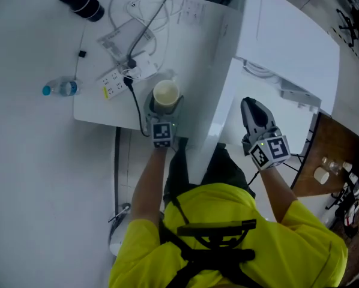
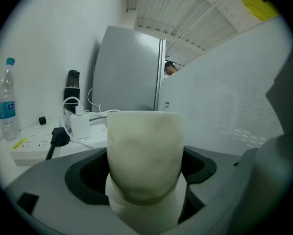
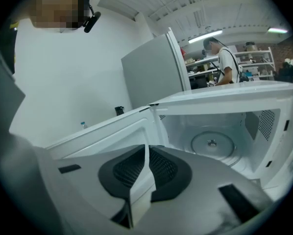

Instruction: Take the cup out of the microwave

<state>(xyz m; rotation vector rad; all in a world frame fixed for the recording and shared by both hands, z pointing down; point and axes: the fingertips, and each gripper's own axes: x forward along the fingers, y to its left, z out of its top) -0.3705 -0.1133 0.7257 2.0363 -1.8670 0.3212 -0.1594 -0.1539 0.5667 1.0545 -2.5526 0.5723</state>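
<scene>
A cream cup (image 1: 165,93) stands upright between the jaws of my left gripper (image 1: 165,99), which is shut on it over the white table (image 1: 188,35), left of the microwave (image 1: 287,38). In the left gripper view the cup (image 2: 144,155) fills the gap between both jaws. The microwave door (image 1: 218,95) stands open. My right gripper (image 1: 251,110) is in front of the open cavity, shut with nothing in it. The right gripper view shows its closed jaws (image 3: 142,180), the bare glass turntable (image 3: 212,143) and the door (image 3: 112,136).
On the table lie a power strip (image 1: 116,83) with plugged cables, a water bottle (image 1: 60,89) and a black cylinder (image 1: 81,2). A brown table (image 1: 332,155) with small jars stands at right. A person (image 3: 227,62) stands far behind the microwave.
</scene>
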